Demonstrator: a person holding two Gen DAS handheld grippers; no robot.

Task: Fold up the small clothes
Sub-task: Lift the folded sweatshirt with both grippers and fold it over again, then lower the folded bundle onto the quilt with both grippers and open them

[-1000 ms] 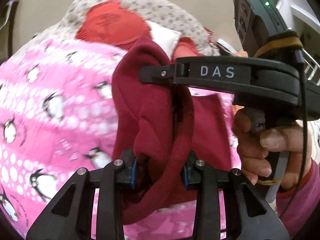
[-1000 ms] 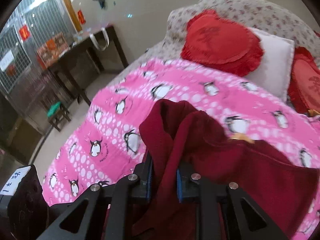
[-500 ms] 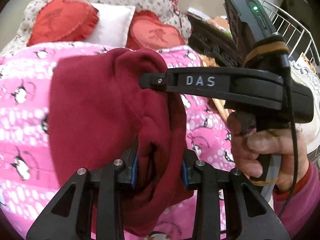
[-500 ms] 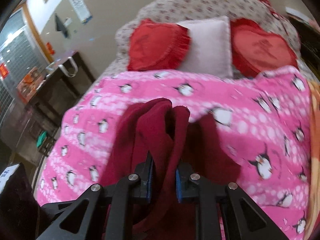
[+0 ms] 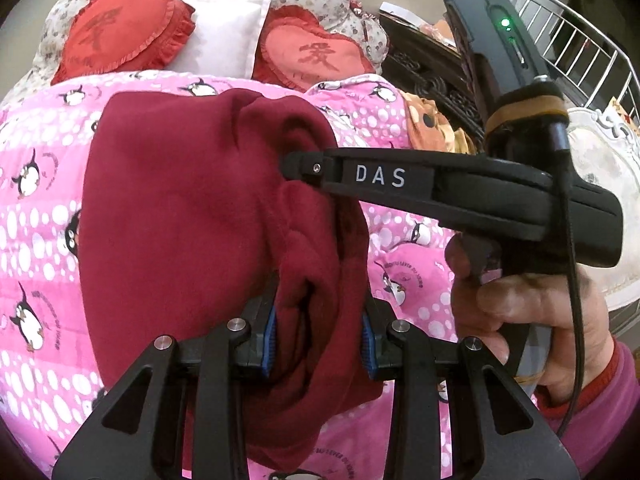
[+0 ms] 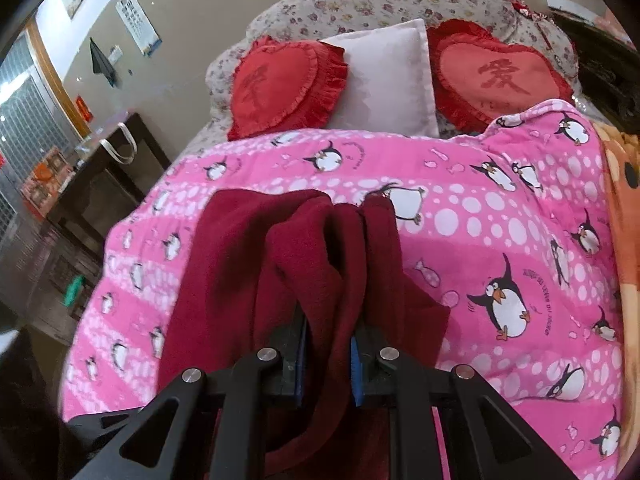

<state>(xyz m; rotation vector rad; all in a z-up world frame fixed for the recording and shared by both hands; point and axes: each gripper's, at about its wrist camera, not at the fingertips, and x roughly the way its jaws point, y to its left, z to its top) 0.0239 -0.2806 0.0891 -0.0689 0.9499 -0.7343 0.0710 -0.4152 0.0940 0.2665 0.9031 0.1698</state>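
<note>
The left hand-held gripper [image 5: 318, 342] pinches a bunch of the red cloth [image 5: 180, 220] – the rest hangs ahead of it, over the pink bed cover [image 5: 36, 240]. The right hand-held gripper [image 6: 329, 364] is clamped on another fold of the cloth, just beside the left one – a hand [image 5: 528, 312] holds its handle

1 dark red fleece garment [image 5: 180, 216], bunched at 6 o'clock in both wrist views; 2 grippers: left gripper [image 5: 318, 338], right gripper [image 6: 326, 360]; 1 hand [image 5: 528, 312] at 4 o'clock in left view; 2 red heart cushions, one at 11 o'clock [image 6: 280, 84], one at 1 o'clock [image 6: 496, 76]; 1 white pillow [image 6: 388, 80] between them at 12; 1 pink penguin blanket [image 6: 500, 232]; 1 orange blanket [image 6: 624, 208] at 3 o'clock; 1 dark side table [image 6: 104, 172] at 9 o'clock
</note>
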